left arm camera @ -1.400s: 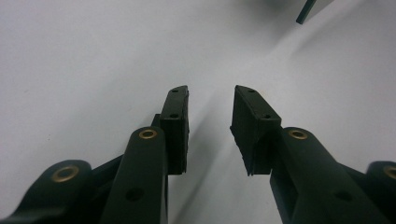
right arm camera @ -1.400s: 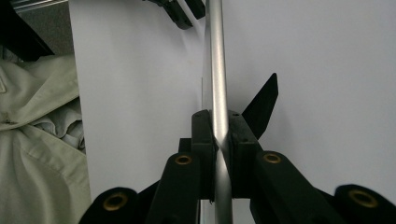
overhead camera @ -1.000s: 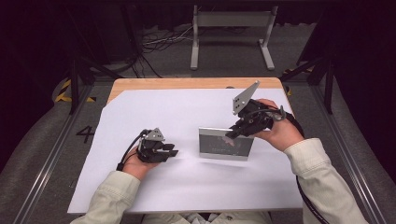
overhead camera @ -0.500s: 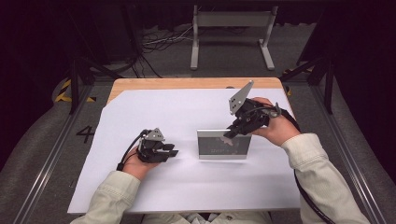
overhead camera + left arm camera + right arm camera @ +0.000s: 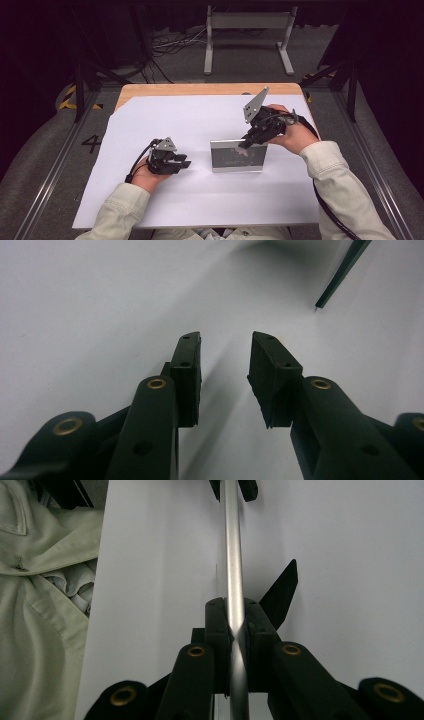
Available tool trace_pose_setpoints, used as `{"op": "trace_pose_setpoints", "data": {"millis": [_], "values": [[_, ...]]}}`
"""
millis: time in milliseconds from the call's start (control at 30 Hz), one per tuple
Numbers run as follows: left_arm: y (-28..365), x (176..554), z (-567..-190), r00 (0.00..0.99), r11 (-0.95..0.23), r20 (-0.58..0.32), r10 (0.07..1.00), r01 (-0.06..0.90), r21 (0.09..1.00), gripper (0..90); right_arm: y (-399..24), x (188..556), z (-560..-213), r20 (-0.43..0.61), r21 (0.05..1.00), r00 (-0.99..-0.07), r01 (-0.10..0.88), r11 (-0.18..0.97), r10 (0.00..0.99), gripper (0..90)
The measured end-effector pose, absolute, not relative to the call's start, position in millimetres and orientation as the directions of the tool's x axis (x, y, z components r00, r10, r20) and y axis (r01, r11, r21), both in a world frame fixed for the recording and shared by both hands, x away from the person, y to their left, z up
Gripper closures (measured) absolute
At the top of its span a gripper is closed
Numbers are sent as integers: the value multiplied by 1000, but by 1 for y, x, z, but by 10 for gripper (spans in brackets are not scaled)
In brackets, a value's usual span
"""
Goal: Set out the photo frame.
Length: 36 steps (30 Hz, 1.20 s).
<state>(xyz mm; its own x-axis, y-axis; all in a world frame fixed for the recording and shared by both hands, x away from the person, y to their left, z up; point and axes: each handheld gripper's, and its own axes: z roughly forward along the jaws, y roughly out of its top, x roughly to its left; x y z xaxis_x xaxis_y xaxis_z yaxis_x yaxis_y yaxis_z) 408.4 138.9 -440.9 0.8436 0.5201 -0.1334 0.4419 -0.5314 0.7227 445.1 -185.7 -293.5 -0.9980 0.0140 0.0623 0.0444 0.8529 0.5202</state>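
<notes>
In the high view, a silver picture frame (image 5: 238, 156) stands upright on the white sheet (image 5: 200, 200) that covers the counter (image 5: 150, 90), a little right of the middle. The right gripper (image 5: 246, 143) comes from the right side and its jaws are closed on the top edge of the frame, near the upper right corner; a grey three-cornered plate rises above this gripper. The left gripper (image 5: 184, 163) rests in the person's left hand (image 5: 146, 175) on the sheet, to the left of the frame and apart from it, and it points toward the frame. In the left gripper view, the two black jaws stand moderately apart with nothing between them, only the white sheet below, and a dark thin edge shows at the top right corner. In the right gripper view, the pads (image 5: 216, 630) press from both sides on the thin silver rim of the frame, which runs straight away from the camera. A dark stand (image 5: 280, 592) sticks out at the right of the frame, and a pale sleeve (image 5: 40, 605) lies at the left.
</notes>
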Motion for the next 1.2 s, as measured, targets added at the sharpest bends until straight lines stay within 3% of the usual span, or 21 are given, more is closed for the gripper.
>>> {"op": "trace_pose_setpoints", "data": {"millis": [800, 900, 1000, 1200], "values": [[138, 409, -441, 846, -537, -131, 517, 440, 720, 658, -196, 451, -302, 49, 518, -998, 61, 853, 42, 812], [138, 408, -442, 844, -536, -134, 519, 443, 719, 656, -196, 452, -302, 39, 528, -998, 65, 847, 52, 773], [138, 408, -441, 845, -535, -134, 518, 443, 719, 656, -199, 452, -302, 41, 552, -996, 84, 830, 74, 633], [138, 408, -442, 844, -537, -133, 519, 443, 718, 642, -205, 447, -298, 23, 577, -996, 86, 813, 89, 566]]}}
